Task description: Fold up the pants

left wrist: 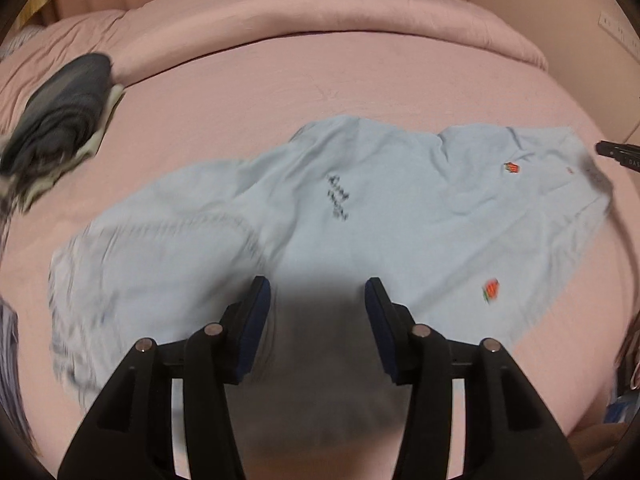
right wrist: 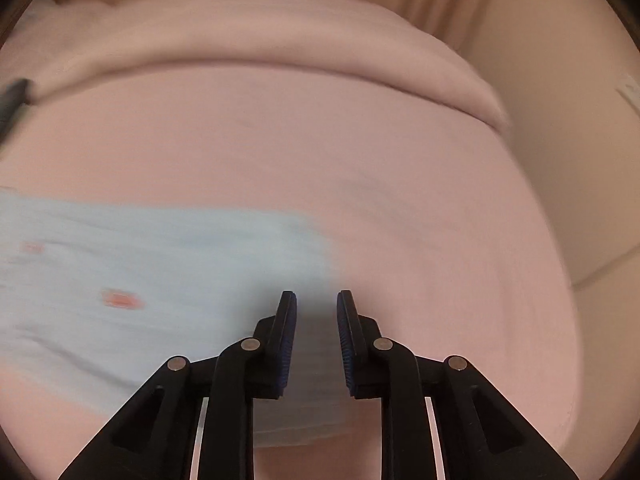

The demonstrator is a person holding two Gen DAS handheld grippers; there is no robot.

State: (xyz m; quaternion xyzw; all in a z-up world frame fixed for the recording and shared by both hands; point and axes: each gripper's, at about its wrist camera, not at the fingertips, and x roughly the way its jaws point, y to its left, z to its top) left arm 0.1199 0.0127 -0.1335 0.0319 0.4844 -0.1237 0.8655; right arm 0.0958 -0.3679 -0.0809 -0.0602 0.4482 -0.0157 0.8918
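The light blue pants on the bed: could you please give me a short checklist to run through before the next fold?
1. Pants spread on the pink bed: ok, though wrinkled.
2. Left gripper free of cloth: ok, open over the near edge.
3. Right gripper free of cloth: ok, narrowly open by the pants' end.
4. Dark folded clothes clear of the pants: ok.
5. Legs lined up: cannot tell, motion blur.

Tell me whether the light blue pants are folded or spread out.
Spread out: the light blue pants lie wrinkled and lengthwise across the pink bed, no neat fold showing.
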